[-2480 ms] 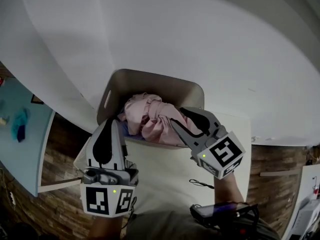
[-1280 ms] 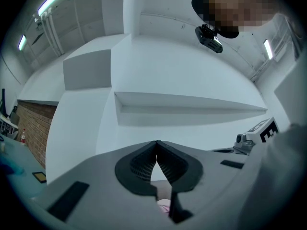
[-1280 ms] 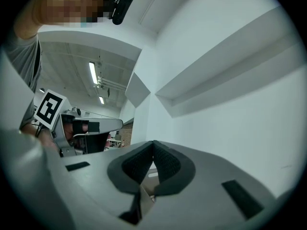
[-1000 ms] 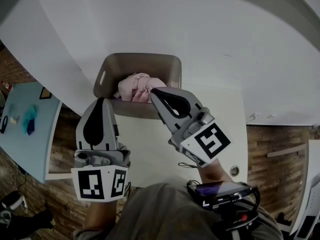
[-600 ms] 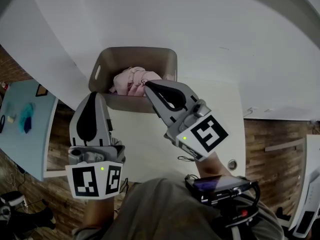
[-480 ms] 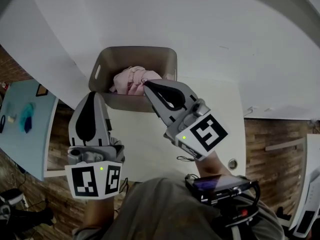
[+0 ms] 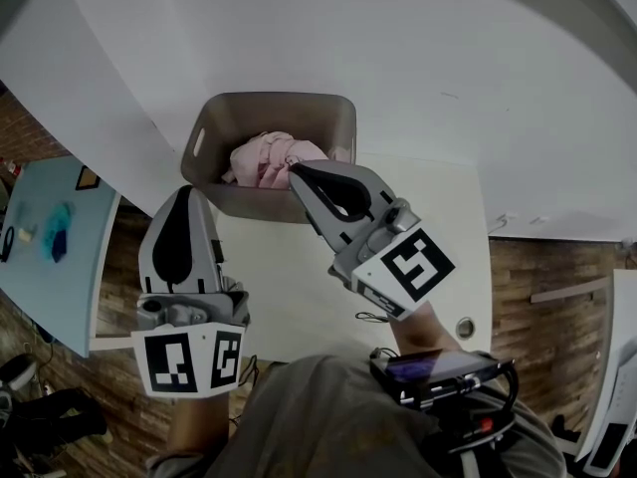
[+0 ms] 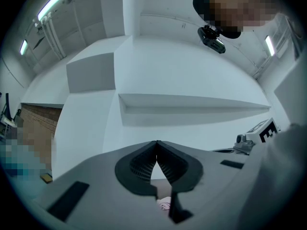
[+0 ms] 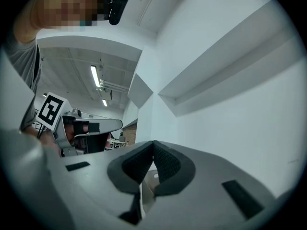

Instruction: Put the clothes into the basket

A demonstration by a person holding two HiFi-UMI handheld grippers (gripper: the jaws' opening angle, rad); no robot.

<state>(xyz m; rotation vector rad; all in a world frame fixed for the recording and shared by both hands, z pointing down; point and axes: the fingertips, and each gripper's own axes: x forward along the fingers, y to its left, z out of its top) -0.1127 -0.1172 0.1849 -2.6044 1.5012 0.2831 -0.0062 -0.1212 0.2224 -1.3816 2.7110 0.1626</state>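
Note:
A grey-beige basket (image 7: 278, 100) stands at the far side of the white table (image 7: 289, 277), with a bundle of pink clothes (image 7: 265, 158) inside it. My left gripper (image 7: 185, 190) is raised just left of the basket's near corner, shut and holding nothing. My right gripper (image 7: 295, 170) is also shut and holding nothing, its tip in line with the basket's near rim beside the pink bundle. In the left gripper view the jaws (image 8: 156, 142) meet against the white wall, with a scrap of pink cloth (image 8: 165, 205) below them. In the right gripper view the jaws (image 9: 153, 142) are pressed together.
A white wall (image 7: 448, 78) rises behind the basket. A pale blue table (image 7: 45, 267) with small items sits to the left over a wood floor (image 7: 537, 267). A thin black cable (image 7: 373, 318) and a round grommet (image 7: 464, 327) lie on the table near me.
Since the oldest frame both grippers have drawn back from the basket towards the person, the right one coming off the pink clothes. Over the last half second almost nothing moves.

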